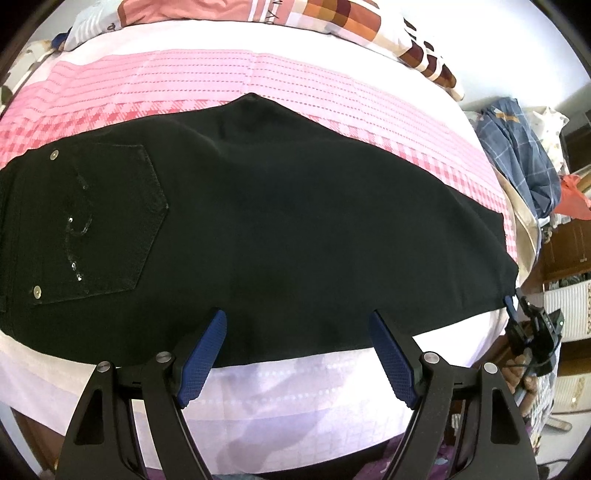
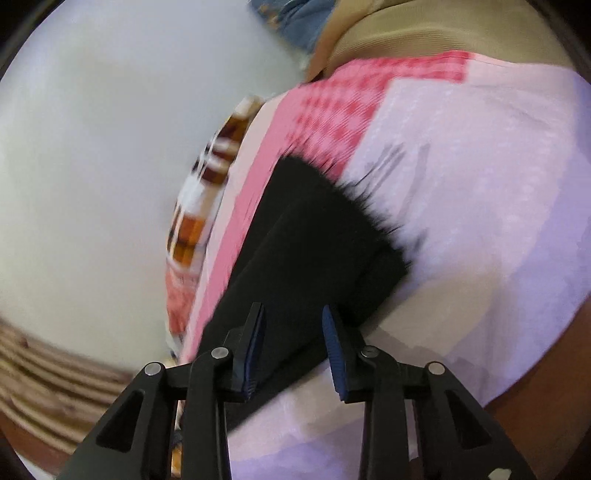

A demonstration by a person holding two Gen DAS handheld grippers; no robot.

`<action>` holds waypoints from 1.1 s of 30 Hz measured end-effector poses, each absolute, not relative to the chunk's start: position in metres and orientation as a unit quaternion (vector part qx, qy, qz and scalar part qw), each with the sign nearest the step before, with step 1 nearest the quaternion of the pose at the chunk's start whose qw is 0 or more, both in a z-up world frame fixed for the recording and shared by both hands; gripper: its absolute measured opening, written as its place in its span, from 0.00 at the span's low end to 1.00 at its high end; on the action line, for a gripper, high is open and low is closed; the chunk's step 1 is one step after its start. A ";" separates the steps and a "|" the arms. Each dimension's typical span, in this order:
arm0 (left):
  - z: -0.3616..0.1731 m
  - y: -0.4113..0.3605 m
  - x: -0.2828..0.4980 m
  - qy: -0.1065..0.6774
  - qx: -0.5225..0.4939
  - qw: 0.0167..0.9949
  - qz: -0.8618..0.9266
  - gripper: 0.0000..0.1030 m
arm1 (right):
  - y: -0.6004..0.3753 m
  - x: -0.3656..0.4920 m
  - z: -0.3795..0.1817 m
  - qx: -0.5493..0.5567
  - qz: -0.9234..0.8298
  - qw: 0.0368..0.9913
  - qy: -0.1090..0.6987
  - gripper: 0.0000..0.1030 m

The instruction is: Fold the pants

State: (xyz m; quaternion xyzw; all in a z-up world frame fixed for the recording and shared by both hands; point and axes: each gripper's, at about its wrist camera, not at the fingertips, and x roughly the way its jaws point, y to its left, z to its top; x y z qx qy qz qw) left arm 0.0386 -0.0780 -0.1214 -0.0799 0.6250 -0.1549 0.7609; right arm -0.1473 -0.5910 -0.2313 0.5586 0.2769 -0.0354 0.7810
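Note:
Black pants (image 1: 277, 221) lie flat across the pink checked bedsheet (image 1: 221, 74), back pocket (image 1: 110, 221) at the left, leg hems at the right edge. My left gripper (image 1: 297, 317) is open over the near edge of the pants, its blue pads (image 1: 205, 354) apart and holding nothing. My right gripper (image 2: 293, 314) is partly open, its jaws on either side of the hem end of the pants (image 2: 306, 243); that view is motion-blurred. The right gripper also shows in the left wrist view (image 1: 515, 301) at the hem corner.
A patterned quilt (image 1: 369, 22) lies along the far side of the bed. Blue checked clothes (image 1: 517, 147) and a red bag (image 1: 574, 199) pile beyond the right end. Wooden furniture (image 1: 569, 247) stands at the right.

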 end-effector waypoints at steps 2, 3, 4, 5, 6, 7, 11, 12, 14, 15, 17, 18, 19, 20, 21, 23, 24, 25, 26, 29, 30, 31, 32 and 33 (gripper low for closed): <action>-0.124 -0.077 0.038 0.627 -0.082 0.759 -0.155 0.77 | -0.600 -0.148 -0.233 0.569 -0.044 0.774 0.275 0.29; -0.125 -0.077 0.038 0.628 -0.083 0.758 -0.155 0.77 | -0.603 -0.148 -0.232 0.572 -0.051 0.772 0.273 0.29; -0.125 -0.076 0.038 0.629 -0.082 0.757 -0.155 0.77 | -0.604 -0.149 -0.232 0.578 -0.058 0.769 0.269 0.29; -0.125 -0.076 0.038 0.629 -0.083 0.757 -0.155 0.77 | -0.606 -0.150 -0.231 0.582 -0.066 0.766 0.265 0.29; -0.125 -0.076 0.038 0.629 -0.084 0.757 -0.156 0.77 | -0.606 -0.151 -0.231 0.583 -0.069 0.765 0.265 0.29; -0.125 -0.077 0.038 0.627 -0.085 0.759 -0.156 0.77 | -0.604 -0.150 -0.232 0.581 -0.071 0.765 0.269 0.29; -0.123 -0.077 0.037 0.623 -0.080 0.762 -0.158 0.77 | -0.601 -0.157 -0.229 0.600 -0.095 0.750 0.260 0.34; -0.123 -0.077 0.037 0.623 -0.080 0.762 -0.158 0.77 | -0.600 -0.157 -0.229 0.604 -0.089 0.749 0.258 0.39; -0.123 -0.075 0.037 0.622 -0.082 0.762 -0.158 0.77 | -0.597 -0.152 -0.232 0.607 -0.066 0.748 0.261 0.41; -0.124 -0.075 0.037 0.624 -0.084 0.761 -0.159 0.77 | -0.596 -0.148 -0.232 0.603 -0.064 0.749 0.267 0.41; -0.127 -0.076 0.038 0.628 -0.084 0.757 -0.158 0.77 | -0.594 -0.143 -0.234 0.601 -0.058 0.749 0.273 0.41; -0.128 -0.076 0.037 0.630 -0.084 0.756 -0.158 0.77 | -0.594 -0.142 -0.235 0.605 -0.055 0.747 0.271 0.42; -0.128 -0.077 0.037 0.630 -0.085 0.755 -0.159 0.77 | -0.594 -0.142 -0.236 0.609 -0.053 0.744 0.269 0.43; -0.128 -0.076 0.036 0.630 -0.086 0.755 -0.159 0.77 | -0.593 -0.141 -0.237 0.616 -0.048 0.740 0.266 0.45; -0.128 -0.076 0.036 0.630 -0.087 0.755 -0.159 0.77 | -0.591 -0.139 -0.238 0.620 -0.039 0.737 0.265 0.49; -0.127 -0.075 0.035 0.628 -0.089 0.757 -0.159 0.77 | -0.582 -0.129 -0.241 0.623 -0.009 0.733 0.274 0.49; -0.127 -0.075 0.035 0.627 -0.090 0.757 -0.159 0.77 | -0.576 -0.123 -0.243 0.616 -0.001 0.736 0.281 0.49; -0.127 -0.075 0.035 0.627 -0.092 0.757 -0.159 0.77 | -0.572 -0.120 -0.243 0.609 0.004 0.741 0.282 0.50; -0.128 -0.074 0.035 0.628 -0.092 0.756 -0.159 0.77 | -0.569 -0.118 -0.243 0.604 0.006 0.745 0.282 0.50; -0.129 -0.073 0.033 0.631 -0.089 0.754 -0.159 0.77 | -0.571 -0.120 -0.244 0.605 0.001 0.748 0.271 0.38; -0.128 -0.073 0.033 0.630 -0.088 0.755 -0.159 0.77 | -0.572 -0.120 -0.244 0.598 -0.006 0.753 0.276 0.13; -0.127 -0.073 0.033 0.629 -0.089 0.756 -0.158 0.77 | -0.573 -0.120 -0.246 0.580 -0.019 0.759 0.294 0.07; -0.126 -0.072 0.033 0.627 -0.092 0.758 -0.157 0.77 | -0.574 -0.120 -0.248 0.578 -0.023 0.758 0.301 0.06; -0.126 -0.070 0.033 0.625 -0.095 0.759 -0.156 0.77 | -0.573 -0.122 -0.250 0.580 -0.023 0.756 0.302 0.06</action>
